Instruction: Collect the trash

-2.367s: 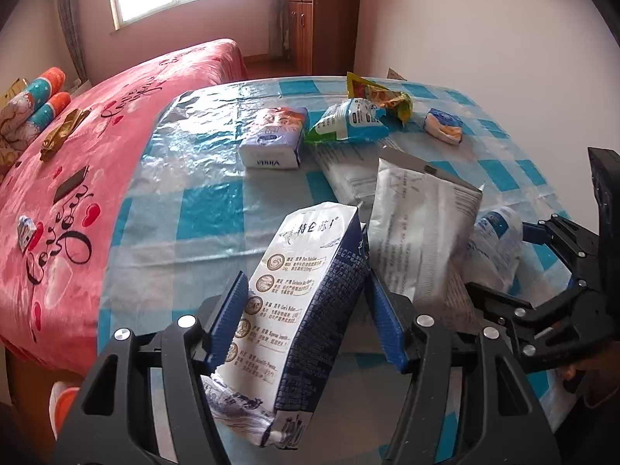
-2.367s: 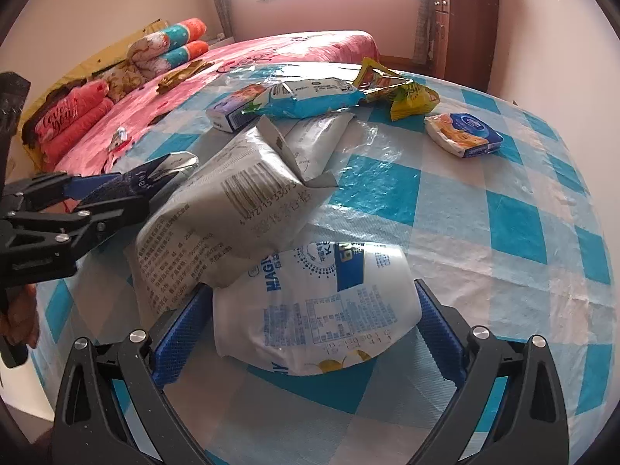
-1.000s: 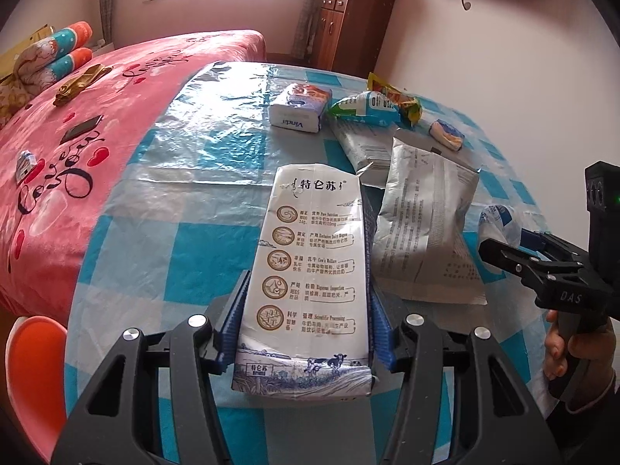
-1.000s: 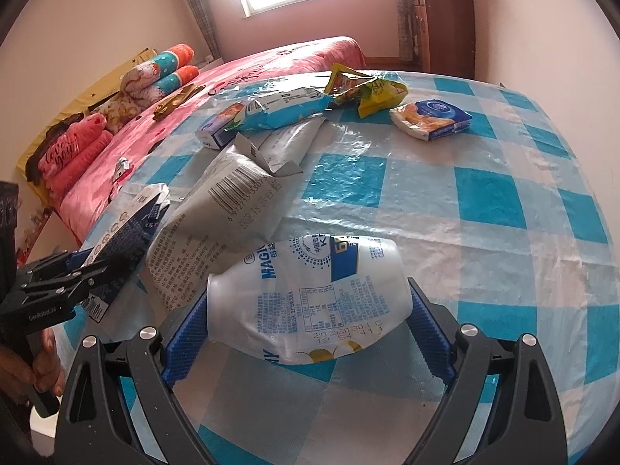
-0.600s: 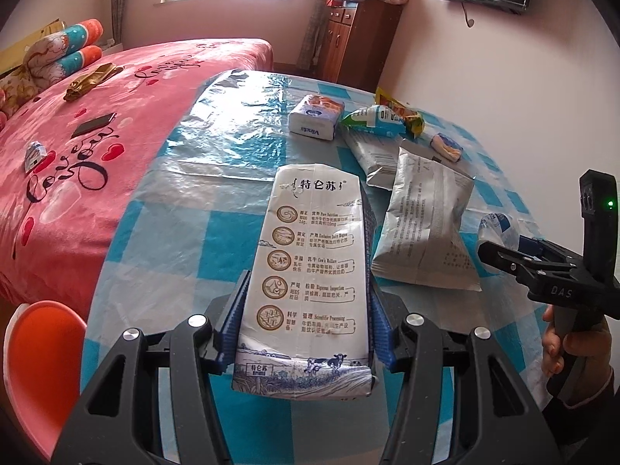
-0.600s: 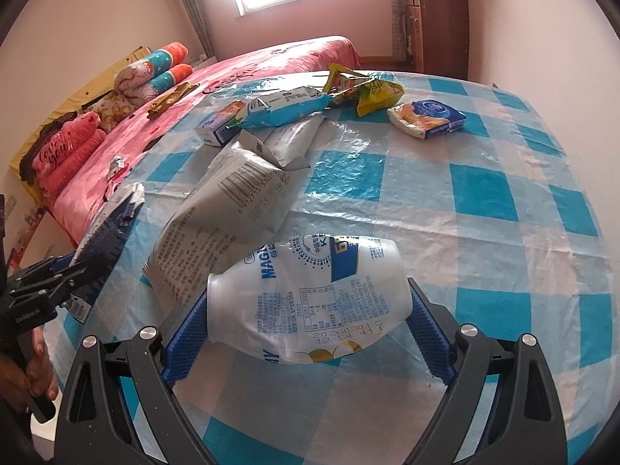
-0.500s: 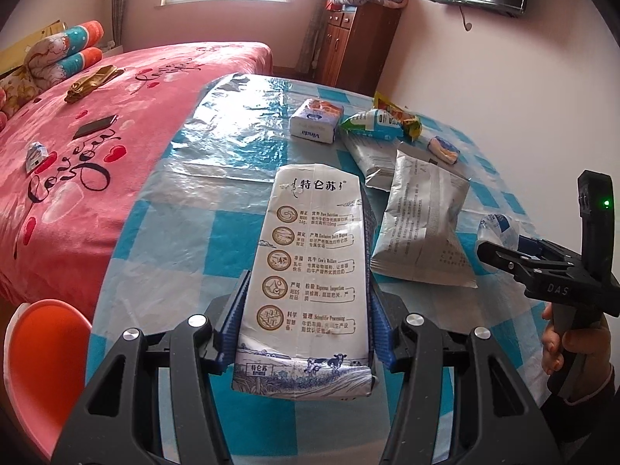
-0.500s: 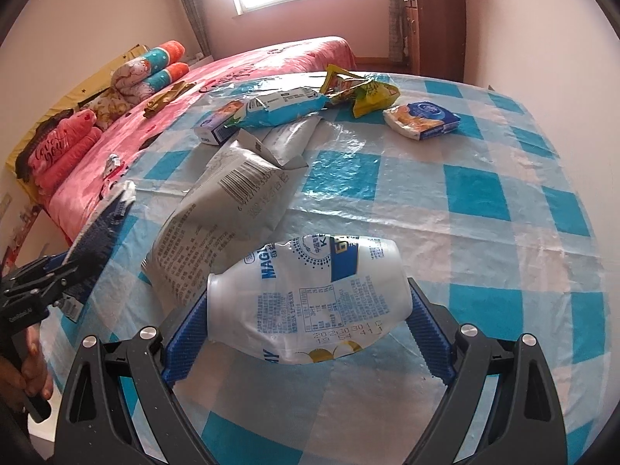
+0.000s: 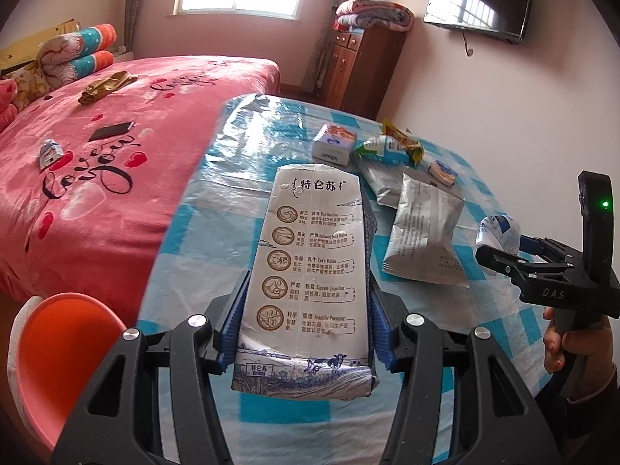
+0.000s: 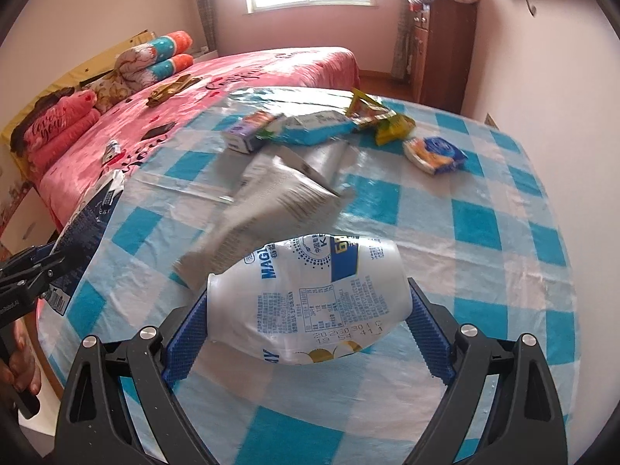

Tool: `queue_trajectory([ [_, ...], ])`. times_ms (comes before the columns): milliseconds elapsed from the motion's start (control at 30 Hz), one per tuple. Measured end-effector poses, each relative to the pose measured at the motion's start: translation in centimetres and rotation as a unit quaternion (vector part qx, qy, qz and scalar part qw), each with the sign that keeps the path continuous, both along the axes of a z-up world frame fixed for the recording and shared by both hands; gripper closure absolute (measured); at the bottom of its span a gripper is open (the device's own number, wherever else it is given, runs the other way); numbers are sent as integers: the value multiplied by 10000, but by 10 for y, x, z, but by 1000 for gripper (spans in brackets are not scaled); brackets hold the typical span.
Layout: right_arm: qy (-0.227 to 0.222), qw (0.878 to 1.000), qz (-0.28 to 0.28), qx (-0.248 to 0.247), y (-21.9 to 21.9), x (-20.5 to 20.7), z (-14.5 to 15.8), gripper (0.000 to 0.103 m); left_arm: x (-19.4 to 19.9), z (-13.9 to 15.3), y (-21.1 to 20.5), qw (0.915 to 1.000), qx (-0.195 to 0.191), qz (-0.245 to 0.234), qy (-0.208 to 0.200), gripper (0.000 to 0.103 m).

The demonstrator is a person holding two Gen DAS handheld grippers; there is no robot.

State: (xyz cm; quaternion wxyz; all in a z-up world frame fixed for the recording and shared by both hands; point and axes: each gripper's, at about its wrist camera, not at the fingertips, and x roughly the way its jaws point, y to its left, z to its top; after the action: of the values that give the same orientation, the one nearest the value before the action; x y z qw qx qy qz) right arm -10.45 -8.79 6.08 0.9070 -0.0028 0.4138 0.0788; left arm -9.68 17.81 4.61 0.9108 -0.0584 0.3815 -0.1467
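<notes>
My left gripper [image 9: 306,310] is shut on a white and blue milk carton [image 9: 310,271] and holds it above the near edge of the table. The carton also shows at the left of the right wrist view [image 10: 83,232]. My right gripper [image 10: 308,317] is shut on a white plastic bottle [image 10: 310,302] with blue print, held above the checked tablecloth [image 10: 503,232]. The bottle also shows at the right of the left wrist view [image 9: 500,228]. A silver foil bag [image 10: 271,201] lies on the table beyond the bottle.
At the far end of the table lie a small box [image 10: 252,131], a blue and white pack [image 10: 310,128], a yellow wrapper [image 10: 379,116] and a biscuit pack [image 10: 434,155]. An orange bin [image 9: 58,356] stands below the table's near left. A pink bed [image 9: 97,178] is at left.
Both grippers have lifted and pulled back from the table with the carton and the bottle in them. The silver bag has dropped flat onto the cloth.
</notes>
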Motion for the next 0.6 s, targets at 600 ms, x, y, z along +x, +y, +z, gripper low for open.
queue_trajectory([
  [600,-389,9907,1212,-474,119,6,42,12,-27,6,87,9964,-65,840,-135,47],
])
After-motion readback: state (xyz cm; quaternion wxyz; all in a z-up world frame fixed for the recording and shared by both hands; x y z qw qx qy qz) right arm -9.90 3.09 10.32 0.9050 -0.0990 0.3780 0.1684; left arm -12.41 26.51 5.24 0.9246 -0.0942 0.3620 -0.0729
